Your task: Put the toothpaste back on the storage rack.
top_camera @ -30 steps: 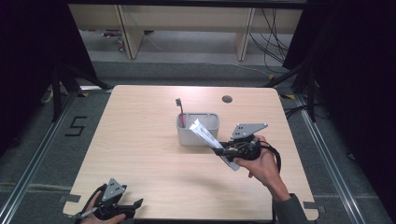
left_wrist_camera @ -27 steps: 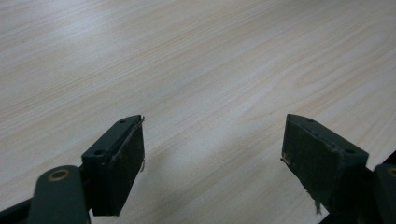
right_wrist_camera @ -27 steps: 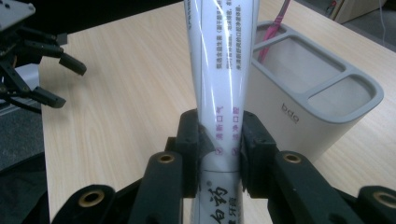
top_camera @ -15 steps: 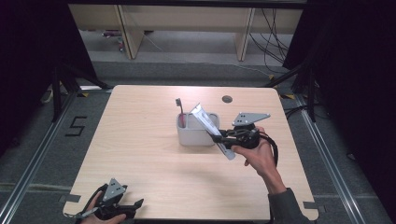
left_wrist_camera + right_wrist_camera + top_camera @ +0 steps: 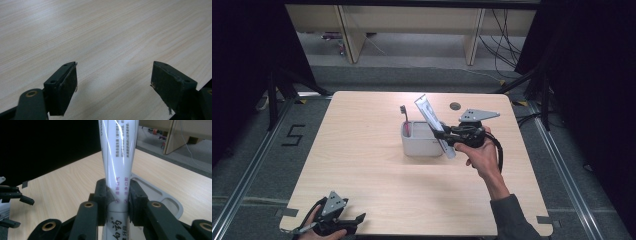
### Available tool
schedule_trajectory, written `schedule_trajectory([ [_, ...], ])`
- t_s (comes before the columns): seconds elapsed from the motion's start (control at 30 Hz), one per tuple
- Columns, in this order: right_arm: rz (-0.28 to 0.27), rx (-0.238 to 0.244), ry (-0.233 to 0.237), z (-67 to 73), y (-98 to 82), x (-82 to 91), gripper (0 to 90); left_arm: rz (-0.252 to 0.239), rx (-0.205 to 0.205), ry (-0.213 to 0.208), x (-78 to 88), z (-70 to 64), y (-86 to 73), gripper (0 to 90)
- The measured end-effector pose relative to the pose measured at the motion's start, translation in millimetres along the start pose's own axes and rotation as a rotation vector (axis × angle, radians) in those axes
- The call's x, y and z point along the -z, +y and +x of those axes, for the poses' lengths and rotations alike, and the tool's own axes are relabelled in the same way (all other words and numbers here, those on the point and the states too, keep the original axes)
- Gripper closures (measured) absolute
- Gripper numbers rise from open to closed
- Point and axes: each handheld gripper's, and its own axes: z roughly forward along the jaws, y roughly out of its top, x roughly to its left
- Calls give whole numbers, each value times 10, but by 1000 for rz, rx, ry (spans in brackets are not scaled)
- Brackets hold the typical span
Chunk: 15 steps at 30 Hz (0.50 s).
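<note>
Between the right gripper's (image 5: pixel 117 202) jaws, the toothpaste tube (image 5: pixel 118 157) stands clamped

table (image 5: pixel 362 165): pale wood-grain top, looking smooth and faintly sheening
toothpaste tube (image 5: pixel 117 157): white plastic, shining glossy, printed
bin (image 5: pixel 417 146): grey plastic beside the tube, looking matt
right gripper (image 5: pixel 117 201): black pads appearing matt and rubbery
left gripper (image 5: pixel 113 85): dull black pads, fraying at edges

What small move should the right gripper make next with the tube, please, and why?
Probably tip the tube more upright and lower its bottom end into the holder. The right gripper is shut on it, tilted above the holder's right edge, where a toothbrush already stands.
</note>
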Motion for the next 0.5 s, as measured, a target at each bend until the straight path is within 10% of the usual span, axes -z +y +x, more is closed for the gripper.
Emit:
schedule_trajectory([
  [0.5, -52, -12, -10, -45, 127, -222, 730, -13, 0, 0, 8, -5, -3, 204],
])
